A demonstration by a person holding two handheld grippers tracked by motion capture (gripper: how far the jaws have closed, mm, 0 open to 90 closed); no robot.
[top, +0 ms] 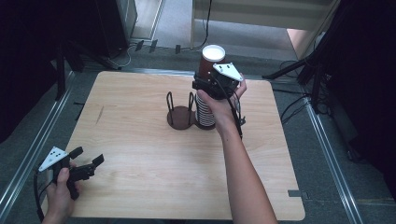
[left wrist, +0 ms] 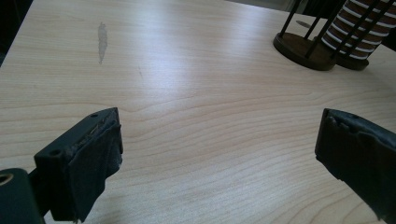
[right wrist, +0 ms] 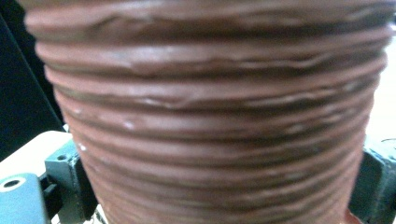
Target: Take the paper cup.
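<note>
- The right gripper is raised over the far middle of the wooden table, its jaws closed on the ribbed brown side of a paper cup.
- In the right gripper view the cup sits squarely between the two jaws, its ridged wall touching the pad at each side; the picture is blurred, so finer detail is hard to read.
- The cup stands upright in the grip with its white inside facing up, directly above a stack of cups with brown and white bands; whether the held cup touches the stack I cannot tell, as the gripper and hand cover the join.
- The stack stands in one half of a dark double cup holder with thin upright rods; the half beside it, on the left in the high view, holds no cups.
- The left gripper rests low at the near left corner of the table, well apart from the holder, its jaws spread wide with nothing between them.
- In the left gripper view its two padded jaws frame bare wood, with the holder and the stack far off at the upper right and a pale scuff mark on the table at the upper left.
</note>
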